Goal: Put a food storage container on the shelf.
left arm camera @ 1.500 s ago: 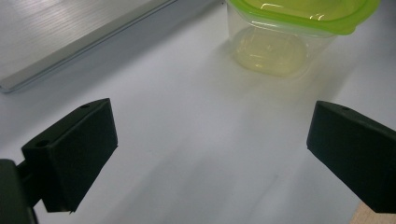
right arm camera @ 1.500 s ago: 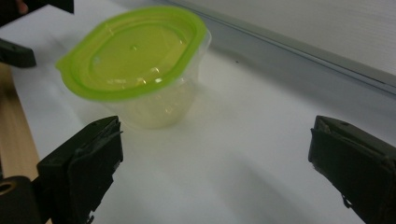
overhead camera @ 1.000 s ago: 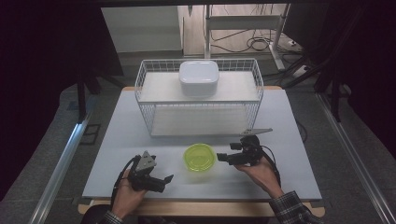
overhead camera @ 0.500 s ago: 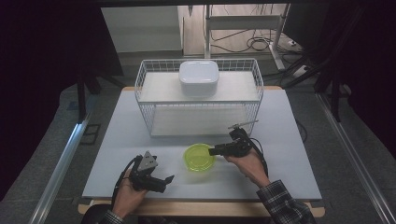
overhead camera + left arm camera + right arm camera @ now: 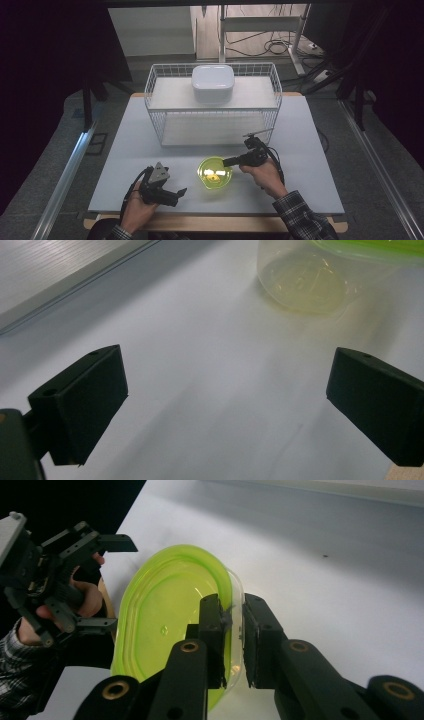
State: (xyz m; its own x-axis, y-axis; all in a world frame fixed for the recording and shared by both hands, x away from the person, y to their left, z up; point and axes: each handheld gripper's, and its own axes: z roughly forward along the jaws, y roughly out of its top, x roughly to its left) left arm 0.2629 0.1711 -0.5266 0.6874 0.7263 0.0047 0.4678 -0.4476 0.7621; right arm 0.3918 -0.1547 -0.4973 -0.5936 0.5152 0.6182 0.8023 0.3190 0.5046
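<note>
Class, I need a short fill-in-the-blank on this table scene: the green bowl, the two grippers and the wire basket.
1. The right gripper has been closing its jaws onto the rim of the ____ bowl.
2. The left gripper holds its jaws ____, with nothing between them.
3. The white lidded container sits on top of the wire ____.

Missing words: green; open; basket

- bowl (image 5: 170,625): translucent lime-green plastic, glossy, smooth; clear outer wall
- desk (image 5: 125,150): matt pale grey-white top, smooth; bare wood at the front edge
- basket (image 5: 160,107): white coated wire mesh
- lidded box (image 5: 213,82): white plastic, satin
- right hand-held gripper (image 5: 232,625): matt black plastic, brass-coloured rivets
- sleeve (image 5: 302,220): plaid cloth
</note>
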